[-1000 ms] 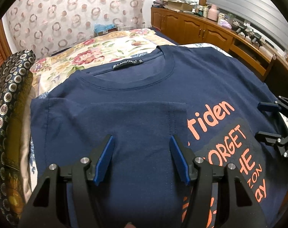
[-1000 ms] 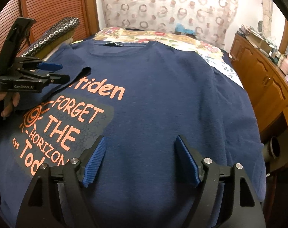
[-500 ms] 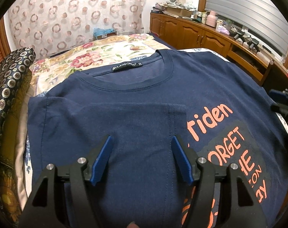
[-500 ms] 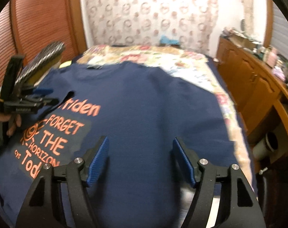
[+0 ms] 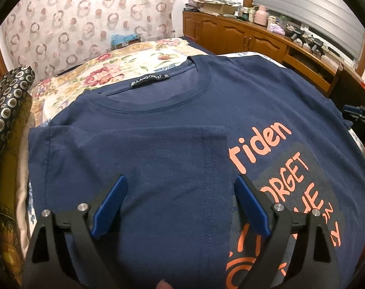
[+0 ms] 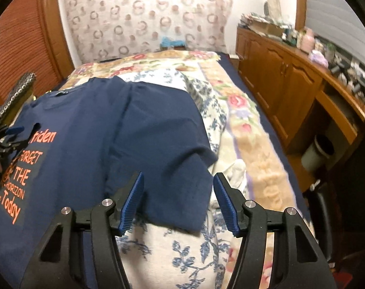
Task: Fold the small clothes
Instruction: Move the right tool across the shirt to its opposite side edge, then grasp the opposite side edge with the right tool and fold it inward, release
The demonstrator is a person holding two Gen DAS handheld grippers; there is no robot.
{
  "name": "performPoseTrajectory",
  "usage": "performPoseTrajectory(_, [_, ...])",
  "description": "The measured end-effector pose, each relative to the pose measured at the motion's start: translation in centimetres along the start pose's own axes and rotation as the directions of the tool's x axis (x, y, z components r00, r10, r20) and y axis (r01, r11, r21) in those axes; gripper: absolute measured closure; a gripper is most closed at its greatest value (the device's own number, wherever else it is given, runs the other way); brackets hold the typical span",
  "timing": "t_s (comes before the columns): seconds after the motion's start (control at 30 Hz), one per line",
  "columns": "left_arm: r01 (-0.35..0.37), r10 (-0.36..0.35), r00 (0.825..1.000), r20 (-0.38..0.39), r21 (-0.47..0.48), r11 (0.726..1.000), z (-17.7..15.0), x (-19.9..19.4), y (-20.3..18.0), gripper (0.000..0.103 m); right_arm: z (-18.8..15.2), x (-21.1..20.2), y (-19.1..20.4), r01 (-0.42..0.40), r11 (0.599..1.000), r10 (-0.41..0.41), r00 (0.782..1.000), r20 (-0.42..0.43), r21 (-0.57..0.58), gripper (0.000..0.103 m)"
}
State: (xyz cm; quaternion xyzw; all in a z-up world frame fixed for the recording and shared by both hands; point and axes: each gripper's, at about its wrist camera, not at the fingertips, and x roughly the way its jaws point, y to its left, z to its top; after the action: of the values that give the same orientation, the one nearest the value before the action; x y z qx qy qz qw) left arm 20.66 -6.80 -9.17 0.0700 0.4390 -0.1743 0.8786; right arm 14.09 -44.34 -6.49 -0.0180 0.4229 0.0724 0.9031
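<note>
A navy T-shirt [image 5: 230, 101] with orange lettering lies flat on the bed, collar away from me. Its left side is folded inward as a flap [image 5: 139, 159]. My left gripper [image 5: 180, 180] hovers over that flap, jaws wide and still opening, with nothing gripped. In the right wrist view the shirt's right sleeve [image 6: 172, 159] lies spread over the bedspread. My right gripper [image 6: 178, 175] is just above the sleeve's end, which lies between and below the jaws. They are closing, and the pads are not pressing on the cloth. The left gripper [image 6: 4, 139] shows at the far left edge.
The floral bedspread [image 6: 249, 130] reaches past the shirt to the right and far side. A wooden cabinet [image 6: 290, 84] with cluttered top runs along the right wall, a pale bin [image 6: 317, 151] below it. A dark patterned cushion [image 5: 6, 125] lies along the bed's left edge.
My right gripper has swung right, from over the shirt's chest to its right sleeve, and its jaws have narrowed. The left gripper stayed over the folded flap and its jaws have widened.
</note>
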Motion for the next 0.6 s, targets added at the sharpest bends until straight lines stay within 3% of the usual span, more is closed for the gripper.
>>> performPoseTrajectory(0.37, [-0.006, 0.006, 1.000, -0.001, 0.001, 1.000, 0.0, 0.0, 0.3, 0.009, -0.4, 0.9, -1.2, -0.037, 0.999, 0.039, 0.998, -0.049, 0.039, 0.051])
performPoseTrajectory(0.6, [-0.008, 0.008, 1.000, -0.001, -0.001, 1.000, 0.0, 0.0, 0.4, 0.009, -0.8, 0.4, -0.6, -0.039, 0.999, 0.039, 0.999, -0.037, 0.002, 0.075])
